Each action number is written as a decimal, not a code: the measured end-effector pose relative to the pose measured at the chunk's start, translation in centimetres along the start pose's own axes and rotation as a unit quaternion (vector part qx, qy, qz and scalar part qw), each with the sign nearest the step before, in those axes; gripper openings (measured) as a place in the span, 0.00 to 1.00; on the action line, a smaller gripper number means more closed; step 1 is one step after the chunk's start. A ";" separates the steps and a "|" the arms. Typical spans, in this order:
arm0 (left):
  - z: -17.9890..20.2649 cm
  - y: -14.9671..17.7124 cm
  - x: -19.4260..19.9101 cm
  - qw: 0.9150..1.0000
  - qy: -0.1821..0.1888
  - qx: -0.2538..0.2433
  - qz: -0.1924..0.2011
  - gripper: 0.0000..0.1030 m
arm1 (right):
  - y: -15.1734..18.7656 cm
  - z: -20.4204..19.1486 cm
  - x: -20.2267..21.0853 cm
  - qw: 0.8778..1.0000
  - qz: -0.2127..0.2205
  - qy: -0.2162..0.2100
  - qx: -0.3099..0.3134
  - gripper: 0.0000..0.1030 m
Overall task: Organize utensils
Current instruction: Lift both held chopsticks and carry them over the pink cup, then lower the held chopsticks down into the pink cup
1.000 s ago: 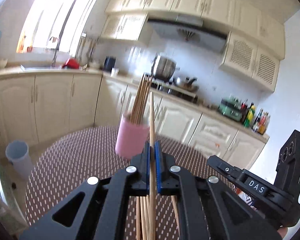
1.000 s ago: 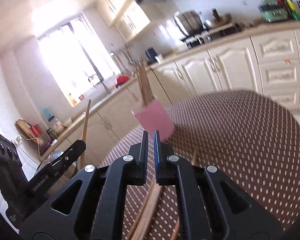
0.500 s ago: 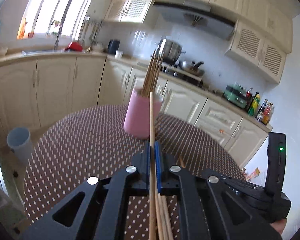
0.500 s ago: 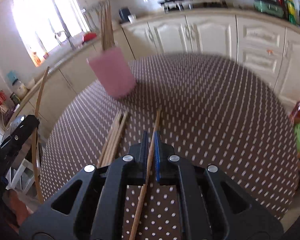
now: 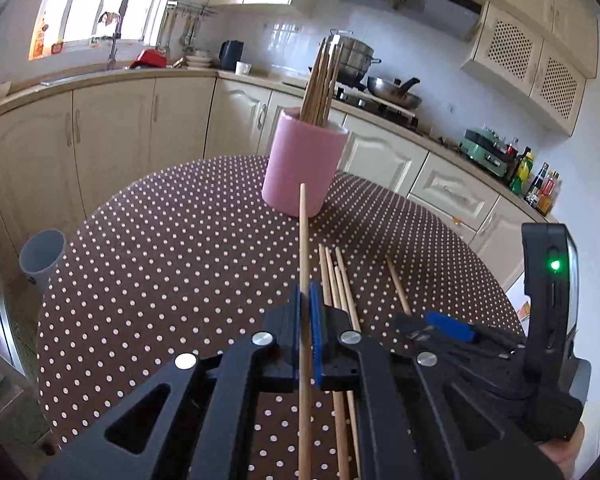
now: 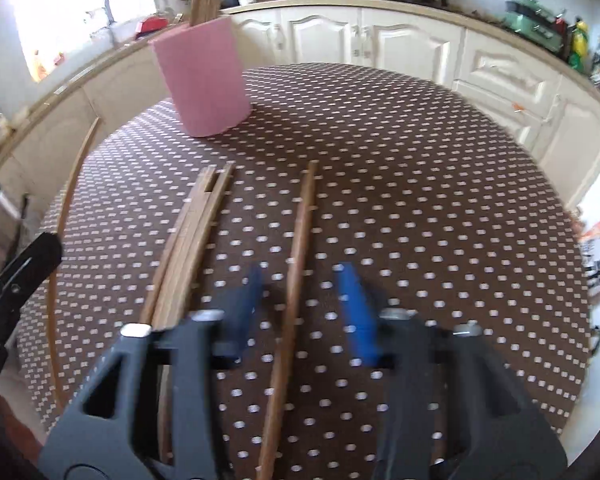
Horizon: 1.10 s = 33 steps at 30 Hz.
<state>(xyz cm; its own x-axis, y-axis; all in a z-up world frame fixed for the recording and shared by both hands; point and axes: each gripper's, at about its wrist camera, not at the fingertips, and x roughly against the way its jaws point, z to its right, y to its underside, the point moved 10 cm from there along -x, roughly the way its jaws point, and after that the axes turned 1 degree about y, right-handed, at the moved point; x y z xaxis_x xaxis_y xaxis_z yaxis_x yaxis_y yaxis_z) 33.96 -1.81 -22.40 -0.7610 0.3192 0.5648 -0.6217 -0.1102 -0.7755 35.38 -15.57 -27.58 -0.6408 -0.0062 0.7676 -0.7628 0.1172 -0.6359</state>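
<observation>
- In the left wrist view, our left tongs point(image 5: 309, 312) sit at the lower centre, pinching one chopstick point(image 5: 303, 248) that runs up the frame toward the pink cup point(image 5: 300, 168).
- The pink cup stands on the dotted tabletop point(image 5: 172, 248) in the upper middle of that view, with a bundle of chopsticks point(image 5: 321, 80) standing in it.
- Just right of the left tongs, three loose chopsticks point(image 5: 334, 276) lie side by side on the tabletop, and a single chopstick point(image 5: 396, 284) lies a little further right.
- In the right wrist view, our right tongs point(image 6: 300, 308) are at the lower centre with the jaws spread; they have just been opening.
- The single chopstick point(image 6: 298, 248) lies on the tabletop between those spread jaws, and neither pad presses on it.
- The three loose chopsticks point(image 6: 196, 232) lie left of centre in this view, the pink cup point(image 6: 204, 80) at the upper left.
</observation>
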 end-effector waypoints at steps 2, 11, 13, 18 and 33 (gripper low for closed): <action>-0.4 0.1 -0.3 1.000 -0.003 0.002 -0.004 0.05 | -0.1 -0.3 -0.2 1.000 -0.001 -0.024 -0.006 0.11; -1.0 -0.7 -0.4 1.000 -0.006 0.008 -0.001 0.05 | -0.8 2.1 -0.1 0.991 -0.004 -0.115 -0.070 0.06; -0.9 -0.7 -0.2 1.000 -0.005 0.006 0.001 0.05 | -1.2 2.8 0.2 0.990 0.007 -0.120 -0.077 0.06; 0.0 -1.6 0.2 1.000 0.000 -0.001 0.014 0.05 | -2.8 2.7 3.1 0.985 0.060 -0.146 -0.074 0.06; 2.9 -10.4 2.1 0.992 0.036 -0.001 0.117 0.05 | -12.8 2.5 11.3 0.941 0.230 -0.231 -0.096 0.06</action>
<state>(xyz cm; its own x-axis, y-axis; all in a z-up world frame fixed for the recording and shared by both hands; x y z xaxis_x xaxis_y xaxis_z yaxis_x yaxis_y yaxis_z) 38.29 -2.70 -12.38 -0.8696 0.3508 0.3475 -0.4286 -0.1868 -0.8840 37.65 -19.65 -10.94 -0.9025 -0.3356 0.2698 -0.3938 0.3899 -0.8324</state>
